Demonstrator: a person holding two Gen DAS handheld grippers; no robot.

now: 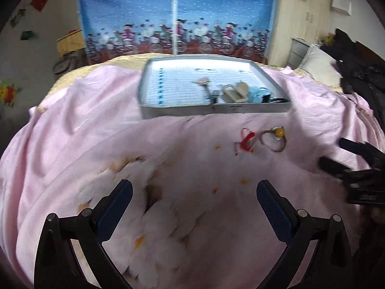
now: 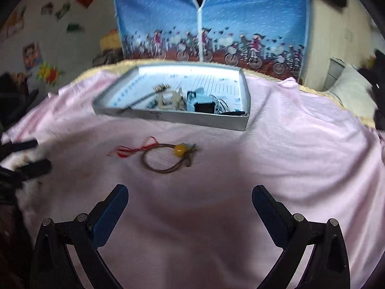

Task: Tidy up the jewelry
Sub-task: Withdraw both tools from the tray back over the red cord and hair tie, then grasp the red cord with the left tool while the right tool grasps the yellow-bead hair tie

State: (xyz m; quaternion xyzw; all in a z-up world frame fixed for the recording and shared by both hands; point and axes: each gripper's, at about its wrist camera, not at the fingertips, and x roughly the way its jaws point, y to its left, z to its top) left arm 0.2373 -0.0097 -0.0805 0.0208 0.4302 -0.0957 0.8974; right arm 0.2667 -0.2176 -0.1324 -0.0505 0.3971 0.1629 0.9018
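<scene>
In the left wrist view, the left gripper (image 1: pixel 194 192) sits nearest the lens, its two blue-padded fingers spread wide with nothing between them, hanging over a pink bedsheet (image 1: pixel 72 132) printed with pale flowers. Ahead of it and off toward its right finger lie a red string piece (image 1: pixel 246 141) and, just beside that, a brown cord bracelet (image 1: pixel 274 139) with a yellow bead, both flat on the sheet and well clear of the fingers. Farther on stands a shallow grey tray (image 1: pixel 214 108) holding a hairpin-like piece, a cream clip and some light blue and black items; these are too blurred to name surely. The right gripper shows at the right edge as two dark fingers apart from each other.

In the right wrist view, the right gripper (image 2: pixel 190 196) is nearest, its fingers likewise wide apart and empty above the sheet. The brown cord bracelet (image 2: pixel 166 160) lies straight ahead, slightly toward the left finger, with the red string piece (image 2: pixel 131 151) touching its left side. The grey tray (image 2: pixel 182 118) sits beyond them, near but apart. The left gripper's dark fingers (image 2: pixel 36 166) reach in from the left edge. A blue curtain (image 2: pixel 216 12) with bicycle figures hangs behind the bed.
</scene>
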